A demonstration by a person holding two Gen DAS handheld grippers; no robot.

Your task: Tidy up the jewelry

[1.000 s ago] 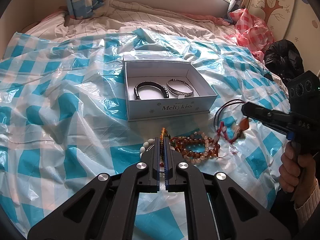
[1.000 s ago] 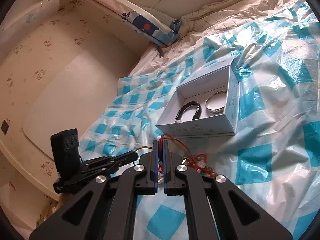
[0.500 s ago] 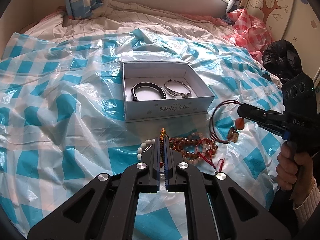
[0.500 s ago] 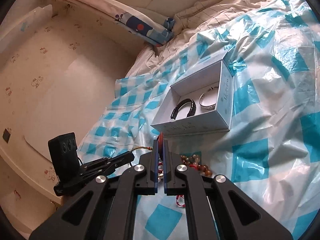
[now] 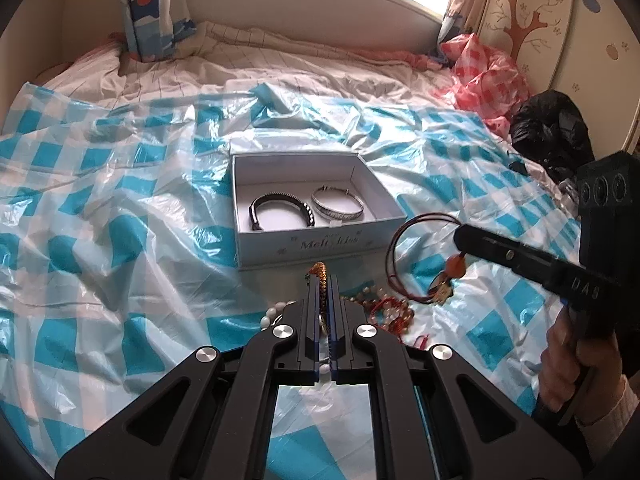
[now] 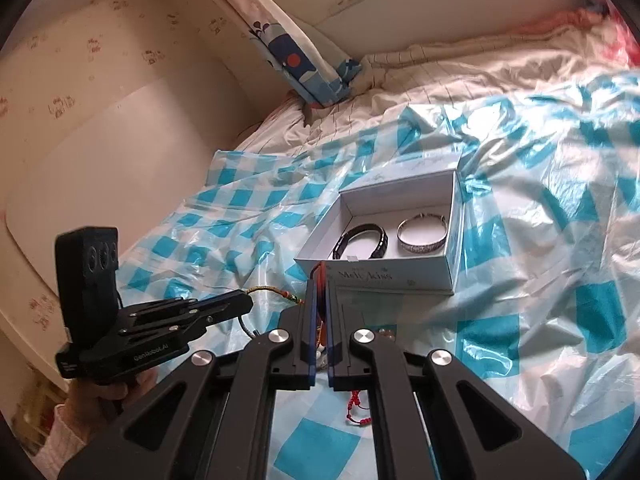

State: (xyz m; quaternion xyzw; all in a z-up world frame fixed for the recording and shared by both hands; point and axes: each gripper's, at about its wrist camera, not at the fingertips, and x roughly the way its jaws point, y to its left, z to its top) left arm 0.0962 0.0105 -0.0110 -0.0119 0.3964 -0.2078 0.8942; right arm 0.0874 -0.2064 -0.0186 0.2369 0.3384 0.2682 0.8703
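Observation:
An open white jewelry box (image 5: 312, 246) (image 6: 400, 276) sits on the checked plastic sheet and holds a black bracelet (image 5: 280, 210) (image 6: 362, 240) and a silver bangle (image 5: 338, 208) (image 6: 422, 234). My left gripper (image 5: 323, 280) (image 6: 248, 304) is shut on a gold braided bracelet (image 5: 320, 270), lifted in front of the box. My right gripper (image 6: 319, 270) (image 5: 460, 236) is shut on a dark red cord bracelet (image 5: 420, 260) with an orange bead, hanging right of the box. A pile of bead bracelets (image 5: 384, 308) lies below.
The blue-and-white checked plastic sheet (image 5: 120, 240) covers the bed. A pillow (image 5: 152, 12) leans at the headboard. A red checked bag (image 5: 484, 68) and a black bag (image 5: 556, 136) lie at the far right. A wall runs along the bed's left side (image 6: 100, 140).
Both grippers have risen with their bracelets. The red cord bracelet has come clear of the bead pile and moved toward the box.

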